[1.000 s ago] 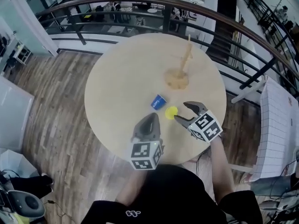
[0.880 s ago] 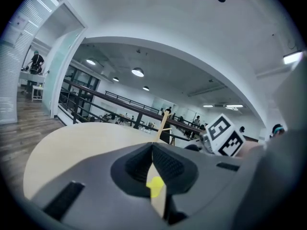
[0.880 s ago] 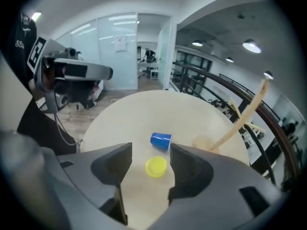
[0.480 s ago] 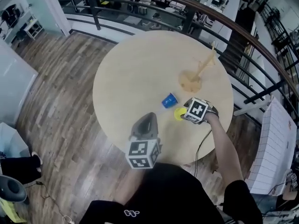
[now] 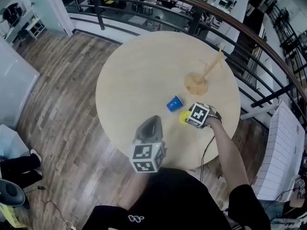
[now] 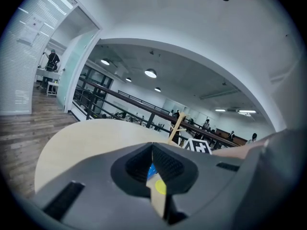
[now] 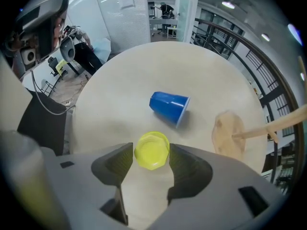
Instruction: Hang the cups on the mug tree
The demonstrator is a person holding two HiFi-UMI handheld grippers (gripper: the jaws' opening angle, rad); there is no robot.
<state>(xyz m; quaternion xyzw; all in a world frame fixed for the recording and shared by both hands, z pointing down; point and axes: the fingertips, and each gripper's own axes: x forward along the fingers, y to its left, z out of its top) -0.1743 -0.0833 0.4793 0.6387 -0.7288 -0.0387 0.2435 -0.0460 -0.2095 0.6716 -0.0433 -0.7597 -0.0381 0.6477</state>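
Pointing straight down at the counter (image 5: pixel 139 75), the right tongs (image 7: pixel 151 153) straddle the yellow cup (image 5: pixel 183 117), which sits on the near side of the mug tree (image 5: pixel 206 74), close to its round base. The jaws have just been narrowing a little but stand wide, one pad on each side of the cup and very near its rim. No squeeze is visible, so the cup rests on the counter rather than in a grip. The blue cup (image 5: pixel 174 103) lies on its side just left of the yellow one, also on the tree's near side and apart from its base. The left tongs (image 6: pixel 152 147) are closed tight on nothing, held over the counter's near part, farther from the tree than either cup.
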